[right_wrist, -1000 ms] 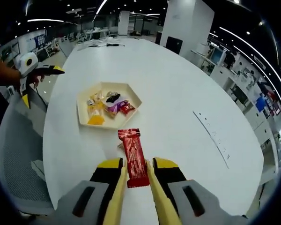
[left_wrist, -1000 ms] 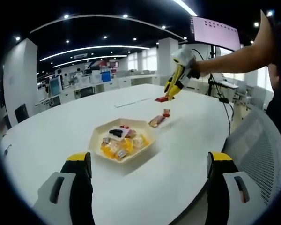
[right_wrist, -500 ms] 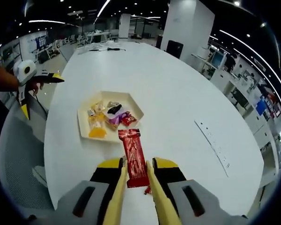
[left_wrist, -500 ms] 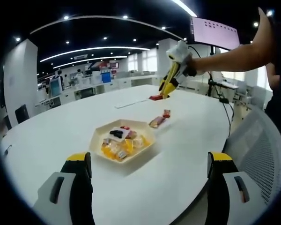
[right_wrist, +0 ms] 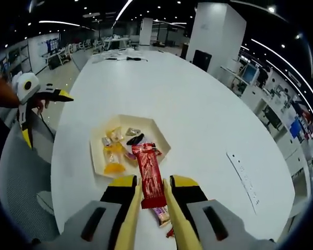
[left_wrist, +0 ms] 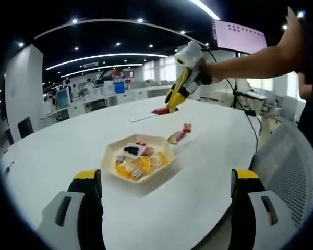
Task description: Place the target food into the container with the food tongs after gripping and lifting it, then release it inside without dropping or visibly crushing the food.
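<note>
A hexagonal cream tray (left_wrist: 110, 151) (right_wrist: 96, 157) holding several wrapped snacks sits on the round white table (left_wrist: 57, 146). My right gripper (right_wrist: 151, 197) is shut on a red snack bar (right_wrist: 148, 174), held in the air just short of the tray's near edge. In the left gripper view that same gripper (left_wrist: 167, 107) hangs high over the table beyond the tray, the red bar (left_wrist: 160, 110) at its tip. My left gripper (left_wrist: 167, 208) is open with nothing between its jaws, near the table's edge. In the right gripper view it (right_wrist: 28, 107) shows at far left.
Two more wrapped snacks (left_wrist: 176, 136) (left_wrist: 187, 127) lie on the table behind the tray; from the right gripper's side they (right_wrist: 160, 215) lie below the held bar. A mesh chair (left_wrist: 287, 156) stands at the table's edge. A person's arm (left_wrist: 250, 62) reaches across.
My right gripper has carried the red bar toward the tray, rising and moving left in the left gripper view. The left gripper has stayed put.
</note>
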Motion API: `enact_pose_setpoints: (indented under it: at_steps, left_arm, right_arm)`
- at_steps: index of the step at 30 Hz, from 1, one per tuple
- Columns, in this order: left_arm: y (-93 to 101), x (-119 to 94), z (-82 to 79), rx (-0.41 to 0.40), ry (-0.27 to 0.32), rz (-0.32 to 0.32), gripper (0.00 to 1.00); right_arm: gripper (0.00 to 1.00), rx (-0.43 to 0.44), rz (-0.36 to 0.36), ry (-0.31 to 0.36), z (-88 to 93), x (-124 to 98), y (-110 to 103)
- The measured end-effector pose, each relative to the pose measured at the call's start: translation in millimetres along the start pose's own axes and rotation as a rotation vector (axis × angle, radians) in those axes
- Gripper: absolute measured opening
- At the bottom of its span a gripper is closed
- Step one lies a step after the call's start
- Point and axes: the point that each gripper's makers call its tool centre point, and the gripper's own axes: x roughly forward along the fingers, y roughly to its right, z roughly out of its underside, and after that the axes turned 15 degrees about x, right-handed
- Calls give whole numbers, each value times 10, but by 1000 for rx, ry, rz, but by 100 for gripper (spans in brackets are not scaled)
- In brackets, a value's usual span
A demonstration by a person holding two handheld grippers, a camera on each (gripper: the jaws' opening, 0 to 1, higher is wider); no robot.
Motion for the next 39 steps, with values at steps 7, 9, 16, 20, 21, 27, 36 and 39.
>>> enact_pose_setpoints:
  at_steps: [7, 9, 16, 20, 21, 27, 36, 39]
  left_arm:
    - [-3, -2, -4, 1, 4, -1, 99]
    - [-7, -3, -11, -1, 8, -2, 99]
    - [-17, -11, -17, -5, 13, -5, 99]
    - [-23, -10, -10, -5, 13, -6, 99]
    - [-22, -10, -7, -5, 11, -6, 99]
    - [-27, -16, -11, -7, 12, -11, 99]
    - [-38, -19, -11, -8, 13, -18, 99]
    - [-42, -22, -16, -9, 13, -20, 99]
  right_arm:
    - [24, -19, -17, 12, -193, 146, -141]
    - [24, -21, -24, 19, -256, 191, -184]
    - [24, -44, -42, 32, -455, 327, -343]
    - [24, -47, -47, 40, -547, 406, -413]
    - [24, -48, -47, 44, -566, 418, -429]
    - [24, -64, -58, 45, -626, 512, -526]
    - [25, -70, -63, 45, -664, 623, -596]
    - [25, -85, -75, 45, -675, 666, -625]
